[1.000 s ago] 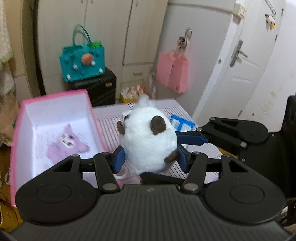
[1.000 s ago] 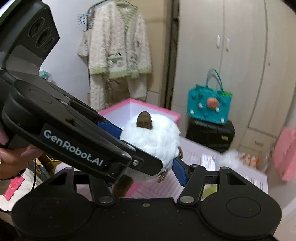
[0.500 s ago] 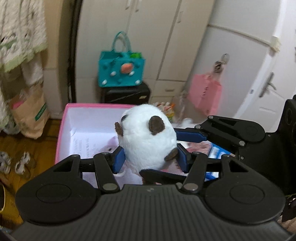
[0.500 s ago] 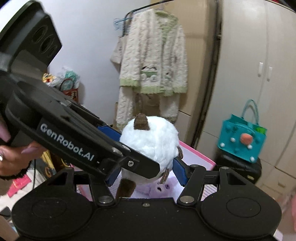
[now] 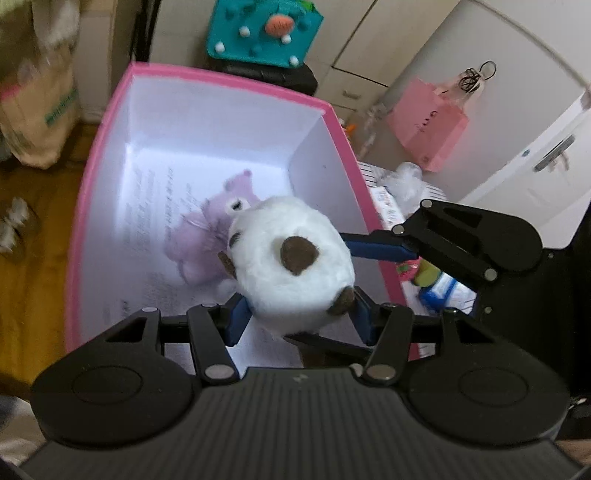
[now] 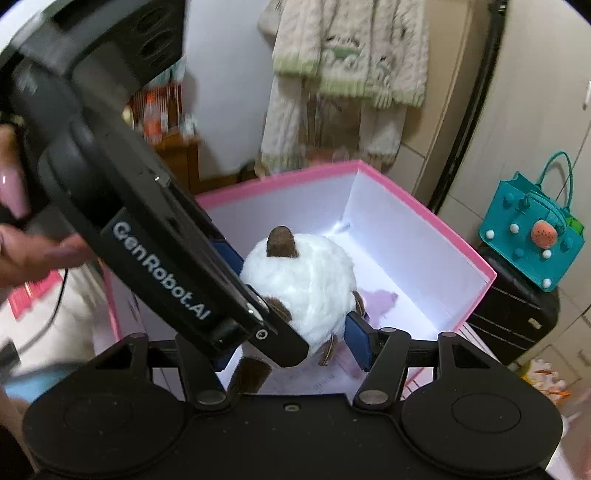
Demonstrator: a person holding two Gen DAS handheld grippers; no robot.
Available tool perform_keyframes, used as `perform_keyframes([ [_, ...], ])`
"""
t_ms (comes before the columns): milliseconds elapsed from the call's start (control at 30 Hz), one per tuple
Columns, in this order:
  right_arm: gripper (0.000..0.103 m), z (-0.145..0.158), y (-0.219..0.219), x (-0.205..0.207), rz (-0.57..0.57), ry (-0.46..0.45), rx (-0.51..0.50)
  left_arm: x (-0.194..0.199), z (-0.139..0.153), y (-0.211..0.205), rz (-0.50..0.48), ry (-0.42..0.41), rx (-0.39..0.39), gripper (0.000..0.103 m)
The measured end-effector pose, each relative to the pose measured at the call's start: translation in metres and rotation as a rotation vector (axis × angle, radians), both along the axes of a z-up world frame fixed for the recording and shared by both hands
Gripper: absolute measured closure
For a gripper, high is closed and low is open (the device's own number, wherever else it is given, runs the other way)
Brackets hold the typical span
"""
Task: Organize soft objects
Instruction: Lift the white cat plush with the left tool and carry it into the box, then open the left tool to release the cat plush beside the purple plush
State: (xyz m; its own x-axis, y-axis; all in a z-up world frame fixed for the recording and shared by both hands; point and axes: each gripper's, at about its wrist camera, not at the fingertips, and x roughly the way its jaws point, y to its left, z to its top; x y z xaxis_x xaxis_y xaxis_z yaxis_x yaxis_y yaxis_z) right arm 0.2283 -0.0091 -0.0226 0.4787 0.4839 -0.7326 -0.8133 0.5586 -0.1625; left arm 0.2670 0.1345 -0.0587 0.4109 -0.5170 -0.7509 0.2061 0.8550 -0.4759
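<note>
A round white plush with brown ears [image 5: 291, 266] is gripped from both sides. My left gripper [image 5: 299, 317] is shut on it, and my right gripper [image 6: 291, 343] is shut on the same plush [image 6: 303, 288]. Both hold it over the open pink box [image 5: 218, 77] with a white inside. A purple plush [image 5: 214, 236] lies on the box floor, partly hidden behind the white one. The right gripper's fingers [image 5: 376, 247] show in the left wrist view beside the plush. The box rim [image 6: 461, 243] also shows in the right wrist view.
A teal handbag [image 5: 262, 29] sits on a black case [image 6: 513, 317] behind the box. A pink bag [image 5: 428, 125] hangs on the white cupboard. A white fluffy item [image 5: 406, 181] and packets lie on the striped table right of the box. A knit cardigan [image 6: 347, 66] hangs behind.
Both grippers carried the white plush from above the striped table leftward and tilted down, so it now hangs over the inside of the pink box.
</note>
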Motion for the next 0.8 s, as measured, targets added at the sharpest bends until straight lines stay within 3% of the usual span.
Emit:
perform_keyframes([
  [67, 0.037, -0.001, 0.005, 0.001, 0.000, -0.005, -0.068, 0.006, -0.008, 0.004, 0.002, 0.052, -0.067, 0.048],
  [167, 0.037, -0.002, 0.013, 0.003, 0.008, -0.004, -0.168, 0.012, -0.016, 0.003, 0.004, 0.079, -0.094, 0.049],
  [433, 0.038, -0.009, 0.024, 0.013, 0.050, 0.063, -0.246, 0.011, -0.029, 0.005, -0.026, 0.121, -0.062, 0.049],
  [600, 0.038, -0.017, 0.030, 0.006, 0.082, 0.034, -0.302, 0.009, -0.032, 0.007, -0.024, 0.143, -0.057, 0.050],
  [800, 0.040, -0.015, 0.026, 0.002, 0.057, 0.042, -0.300, -0.008, -0.013, 0.011, -0.027, 0.013, 0.011, 0.048],
])
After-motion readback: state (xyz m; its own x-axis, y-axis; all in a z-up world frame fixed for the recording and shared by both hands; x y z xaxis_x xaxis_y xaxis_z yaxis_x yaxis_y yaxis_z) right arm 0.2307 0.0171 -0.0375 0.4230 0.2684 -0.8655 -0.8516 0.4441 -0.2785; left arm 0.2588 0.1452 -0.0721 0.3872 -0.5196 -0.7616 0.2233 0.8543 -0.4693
